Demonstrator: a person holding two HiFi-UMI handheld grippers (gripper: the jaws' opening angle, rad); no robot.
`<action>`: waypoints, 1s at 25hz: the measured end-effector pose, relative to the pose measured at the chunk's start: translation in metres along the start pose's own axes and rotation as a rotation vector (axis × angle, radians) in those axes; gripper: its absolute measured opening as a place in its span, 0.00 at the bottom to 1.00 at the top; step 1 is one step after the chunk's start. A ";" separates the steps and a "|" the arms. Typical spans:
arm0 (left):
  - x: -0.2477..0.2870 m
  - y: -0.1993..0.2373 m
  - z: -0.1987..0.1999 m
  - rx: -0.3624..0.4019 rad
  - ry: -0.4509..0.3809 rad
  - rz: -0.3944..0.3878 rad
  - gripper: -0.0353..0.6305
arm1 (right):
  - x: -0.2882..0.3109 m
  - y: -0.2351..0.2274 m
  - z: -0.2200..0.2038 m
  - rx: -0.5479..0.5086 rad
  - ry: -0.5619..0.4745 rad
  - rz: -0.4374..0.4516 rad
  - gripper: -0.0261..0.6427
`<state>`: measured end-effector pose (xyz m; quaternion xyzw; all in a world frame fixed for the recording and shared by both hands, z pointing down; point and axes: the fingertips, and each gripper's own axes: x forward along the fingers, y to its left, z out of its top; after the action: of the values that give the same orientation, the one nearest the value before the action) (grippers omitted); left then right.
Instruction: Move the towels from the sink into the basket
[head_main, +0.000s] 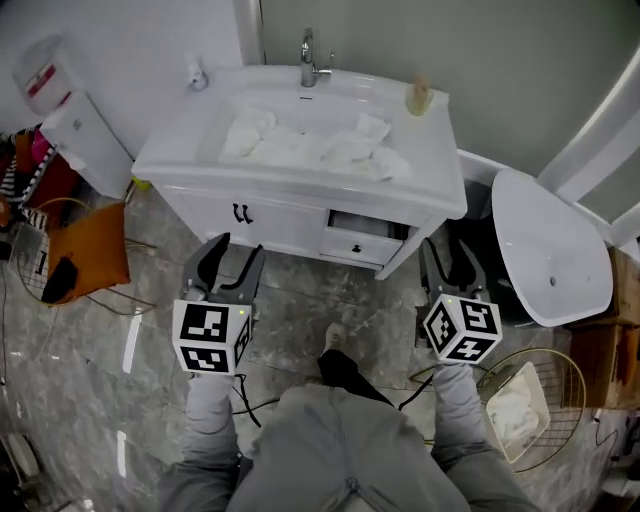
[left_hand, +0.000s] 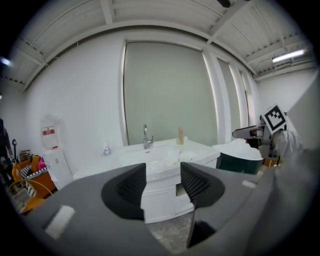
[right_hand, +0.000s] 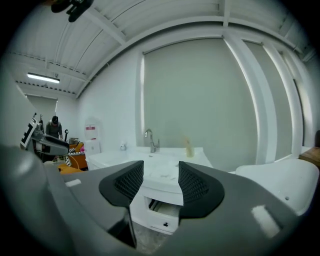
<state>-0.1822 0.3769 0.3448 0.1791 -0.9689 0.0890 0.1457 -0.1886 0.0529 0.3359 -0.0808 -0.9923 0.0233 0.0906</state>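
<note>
Standing before the sink (head_main: 178, 150), a person holds the left gripper (head_main: 235, 258) and right gripper (head_main: 450, 268) half-open and empty; the towels (head_main: 310, 148) lie heaped in its basin; the next move is likely a reach in to grasp one for the basket (head_main: 572, 368).

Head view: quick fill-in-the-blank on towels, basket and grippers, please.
The towels lie in the sink, all of them ___ in colour.
The wire basket stands on the floor at the person's ___ side.
The left gripper and right gripper both have ___ jaws, nothing between them.
Missing: white; right; open.
</note>
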 end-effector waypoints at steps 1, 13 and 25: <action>0.004 0.011 -0.001 -0.006 0.004 0.020 0.45 | 0.017 0.010 0.001 -0.004 0.003 0.029 0.34; 0.119 0.133 0.006 -0.011 0.109 0.184 0.45 | 0.228 0.095 0.007 -0.065 0.087 0.301 0.34; 0.218 0.213 0.008 0.023 0.183 0.189 0.45 | 0.351 0.150 -0.003 -0.088 0.183 0.404 0.34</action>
<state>-0.4582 0.5012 0.3800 0.0796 -0.9631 0.1296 0.2223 -0.5053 0.2584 0.3918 -0.2834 -0.9438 -0.0099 0.1701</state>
